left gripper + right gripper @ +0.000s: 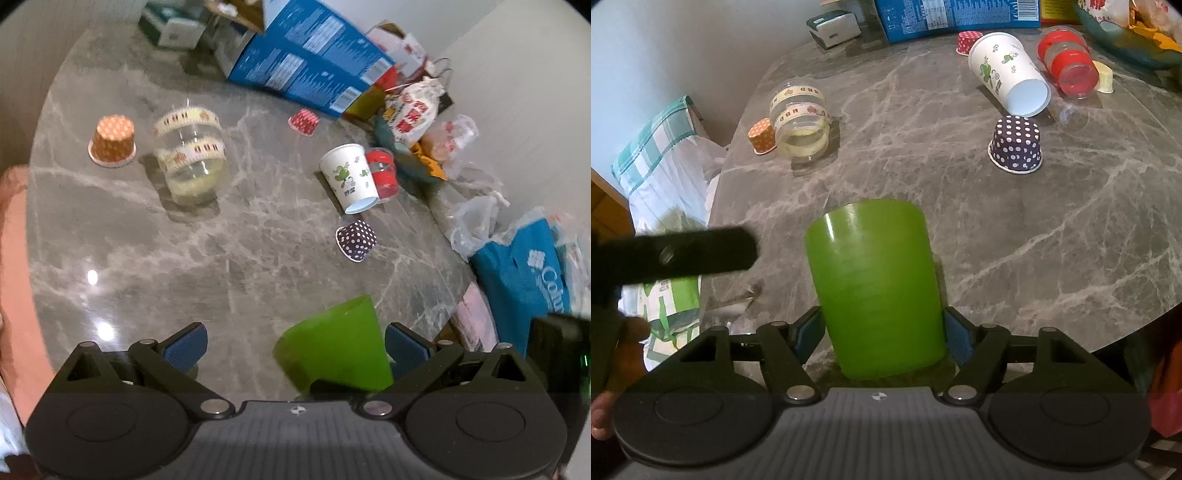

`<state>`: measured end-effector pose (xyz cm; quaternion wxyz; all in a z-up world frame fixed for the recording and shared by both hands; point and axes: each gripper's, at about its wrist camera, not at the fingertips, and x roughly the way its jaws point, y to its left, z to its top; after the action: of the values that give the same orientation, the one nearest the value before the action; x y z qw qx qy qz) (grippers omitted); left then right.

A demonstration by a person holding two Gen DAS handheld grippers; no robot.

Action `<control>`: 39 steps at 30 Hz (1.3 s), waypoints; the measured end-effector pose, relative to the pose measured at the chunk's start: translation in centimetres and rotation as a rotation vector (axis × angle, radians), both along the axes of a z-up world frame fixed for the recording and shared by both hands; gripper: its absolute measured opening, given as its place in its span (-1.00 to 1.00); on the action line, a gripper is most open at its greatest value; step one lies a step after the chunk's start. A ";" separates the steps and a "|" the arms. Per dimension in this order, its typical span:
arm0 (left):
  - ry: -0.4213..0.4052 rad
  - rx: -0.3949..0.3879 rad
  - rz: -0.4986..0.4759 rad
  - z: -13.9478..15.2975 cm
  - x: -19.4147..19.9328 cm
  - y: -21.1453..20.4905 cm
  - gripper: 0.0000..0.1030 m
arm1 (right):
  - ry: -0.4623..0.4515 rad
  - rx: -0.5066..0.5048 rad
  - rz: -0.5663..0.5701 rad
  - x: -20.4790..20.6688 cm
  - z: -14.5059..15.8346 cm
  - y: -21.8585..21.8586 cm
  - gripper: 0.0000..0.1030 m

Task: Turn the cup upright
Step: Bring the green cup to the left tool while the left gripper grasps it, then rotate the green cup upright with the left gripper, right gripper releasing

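Green cup is clamped between the blue pads of the right tool, both pads pressed to its sides near the wider end. Closed base is seen pointing away from the tool, over the grey marble table; whether the cup touches the table cannot be told. Left tool is spread wide, nothing gripped; the cup is seen just inside its right pad, contact uncertain. Ahead of the right tool: dotted navy cup standing mouth-down; beyond it a white paper cup lying on its side, touching a red-banded clear cup. Ahead and left: clear taped jar, with an orange dotted cup inverted just beside it.
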<state>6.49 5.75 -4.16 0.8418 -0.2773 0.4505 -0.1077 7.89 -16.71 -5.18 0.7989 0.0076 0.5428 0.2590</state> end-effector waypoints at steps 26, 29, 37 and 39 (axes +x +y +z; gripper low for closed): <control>0.227 0.047 0.057 -1.9 4.3 -6.7 0.80 | -0.028 0.127 0.069 -0.9 0.0 -3.0 0.40; 0.226 0.058 0.059 -1.9 4.5 -7.1 0.64 | -0.027 0.135 0.069 -0.9 -0.2 -3.5 0.40; 0.207 0.119 0.059 -1.7 4.7 -8.0 0.55 | -0.037 0.150 0.070 -1.1 -0.2 -4.5 0.40; 0.197 0.139 0.056 -1.6 4.8 -8.3 0.55 | -0.044 0.152 0.068 -1.3 -0.1 -4.8 0.46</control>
<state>11.26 -2.51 -5.72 0.8131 -0.2402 0.5297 -0.0250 6.63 -21.47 -5.28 0.7985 0.0439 0.5036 0.3268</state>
